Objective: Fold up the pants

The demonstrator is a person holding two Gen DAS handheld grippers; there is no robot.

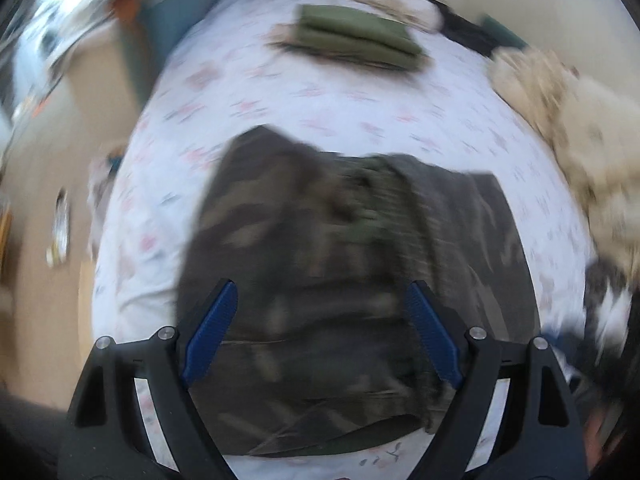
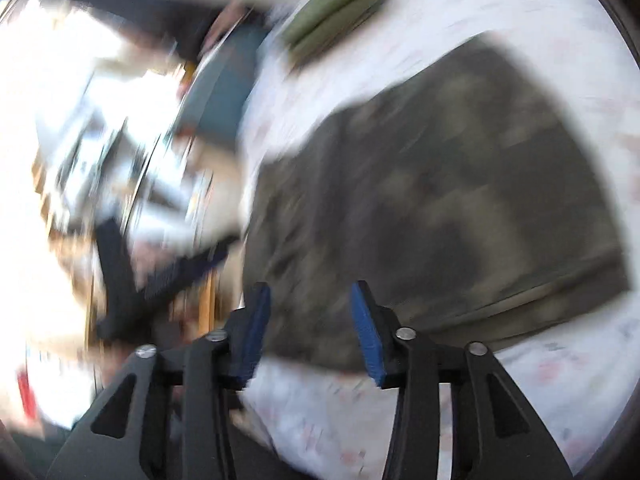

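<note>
the blue pads [image 1: 212, 332] of the left gripper [image 1: 320, 292] stand wide apart with nothing pinched between them. they hang over the camo pants [image 1: 340, 272] and look down on them. the blue pads [image 2: 366, 332] of the right gripper [image 2: 308, 292] stand about half apart, and i see no cloth caught between them either. they hang over the near left edge of the pants, where the cloth meets the sheet.

the pants lie on the white flowered bed sheet [image 1: 360, 108], in the middle of the bed. they look folded over already into a short wide shape, with a hem or band along the near edge. both pictures are smeared, so small creases are hard to tell.

farther back on the sheet sits a stack of green folded clothes [image 1: 356, 38], well apart from the pants. a fluffy cream blanket [image 1: 568, 120] lies at the right side of the bed. in the right view the other gripper [image 2: 168, 276] shows as a dark blur off to the left, past the edge of the bed.

i think the step now is to get ready for the next fold. to do it well, each gripper should come down on one corner of the same edge and pinch all the layers, not just the top one. then both should lift together and lay the edge flat across, so the corners line up.
</note>
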